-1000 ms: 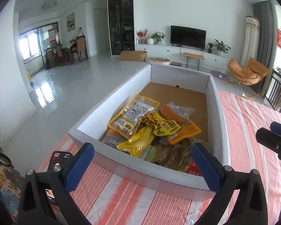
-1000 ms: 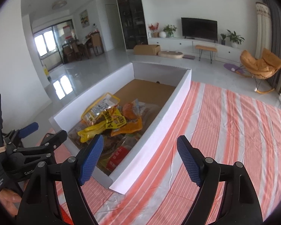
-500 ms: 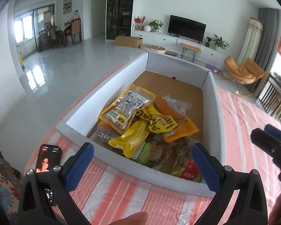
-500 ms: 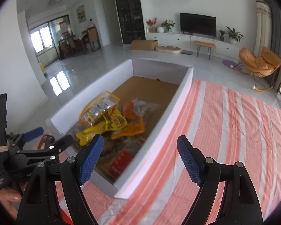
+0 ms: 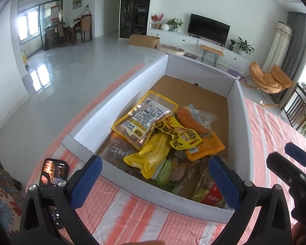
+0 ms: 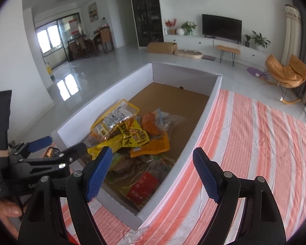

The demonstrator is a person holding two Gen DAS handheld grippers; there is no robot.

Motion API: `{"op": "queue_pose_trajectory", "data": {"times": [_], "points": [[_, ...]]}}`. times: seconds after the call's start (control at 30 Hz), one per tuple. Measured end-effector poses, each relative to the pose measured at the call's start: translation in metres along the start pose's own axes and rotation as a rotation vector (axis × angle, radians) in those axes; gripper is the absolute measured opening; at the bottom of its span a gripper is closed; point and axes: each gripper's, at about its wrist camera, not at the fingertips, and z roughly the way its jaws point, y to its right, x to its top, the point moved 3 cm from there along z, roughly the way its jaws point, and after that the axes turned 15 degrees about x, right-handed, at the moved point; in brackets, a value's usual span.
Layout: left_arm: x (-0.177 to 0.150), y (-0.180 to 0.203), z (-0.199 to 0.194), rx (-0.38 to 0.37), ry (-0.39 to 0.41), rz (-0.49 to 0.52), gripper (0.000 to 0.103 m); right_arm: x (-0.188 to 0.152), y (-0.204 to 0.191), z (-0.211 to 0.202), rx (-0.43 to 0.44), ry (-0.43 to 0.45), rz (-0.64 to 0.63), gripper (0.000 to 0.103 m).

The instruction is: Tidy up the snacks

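Beside box (image 6: 206,110): bare striped cloth (image 6: 255,143)

Little print is reading clearly.

- Brown packet (image 5: 120,150), lying in the box (image 5: 120,94) under the yellow packets at the near left corner: large pale block letters showing upside down, not resolving into a word.
- Yellow packet (image 5: 178,135) at the middle of the box: bold black Chinese characters showing, too warped to read.
- Clear yellow-edged packet (image 5: 144,116), just left of it: a white label carrying dense fine print, too small to read.
- Red packet (image 6: 141,185) at the near end of the box: white characters, blurred.
- Left gripper (image 6: 51,149) body, seen from the right wrist: pale letters beginning "Ge", the rest hidden.
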Motion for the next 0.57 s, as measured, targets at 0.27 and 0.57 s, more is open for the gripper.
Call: {"op": "queue_pose_trajectory", "data": {"times": [0.27,0.57], "points": [[0.0044,-0.0002,0.0022,-0.003,0.014,0.008,0.103,-0.0013,0.0024,0.0032,-0.005,-0.005,0.004,0.084],[0.0016,-0.0034,0.0053,-0.045,-0.005,-0.030,0.103,-0.0051,-0.0012,0.0077,0.005,-0.014,-0.014,0.084]]}}
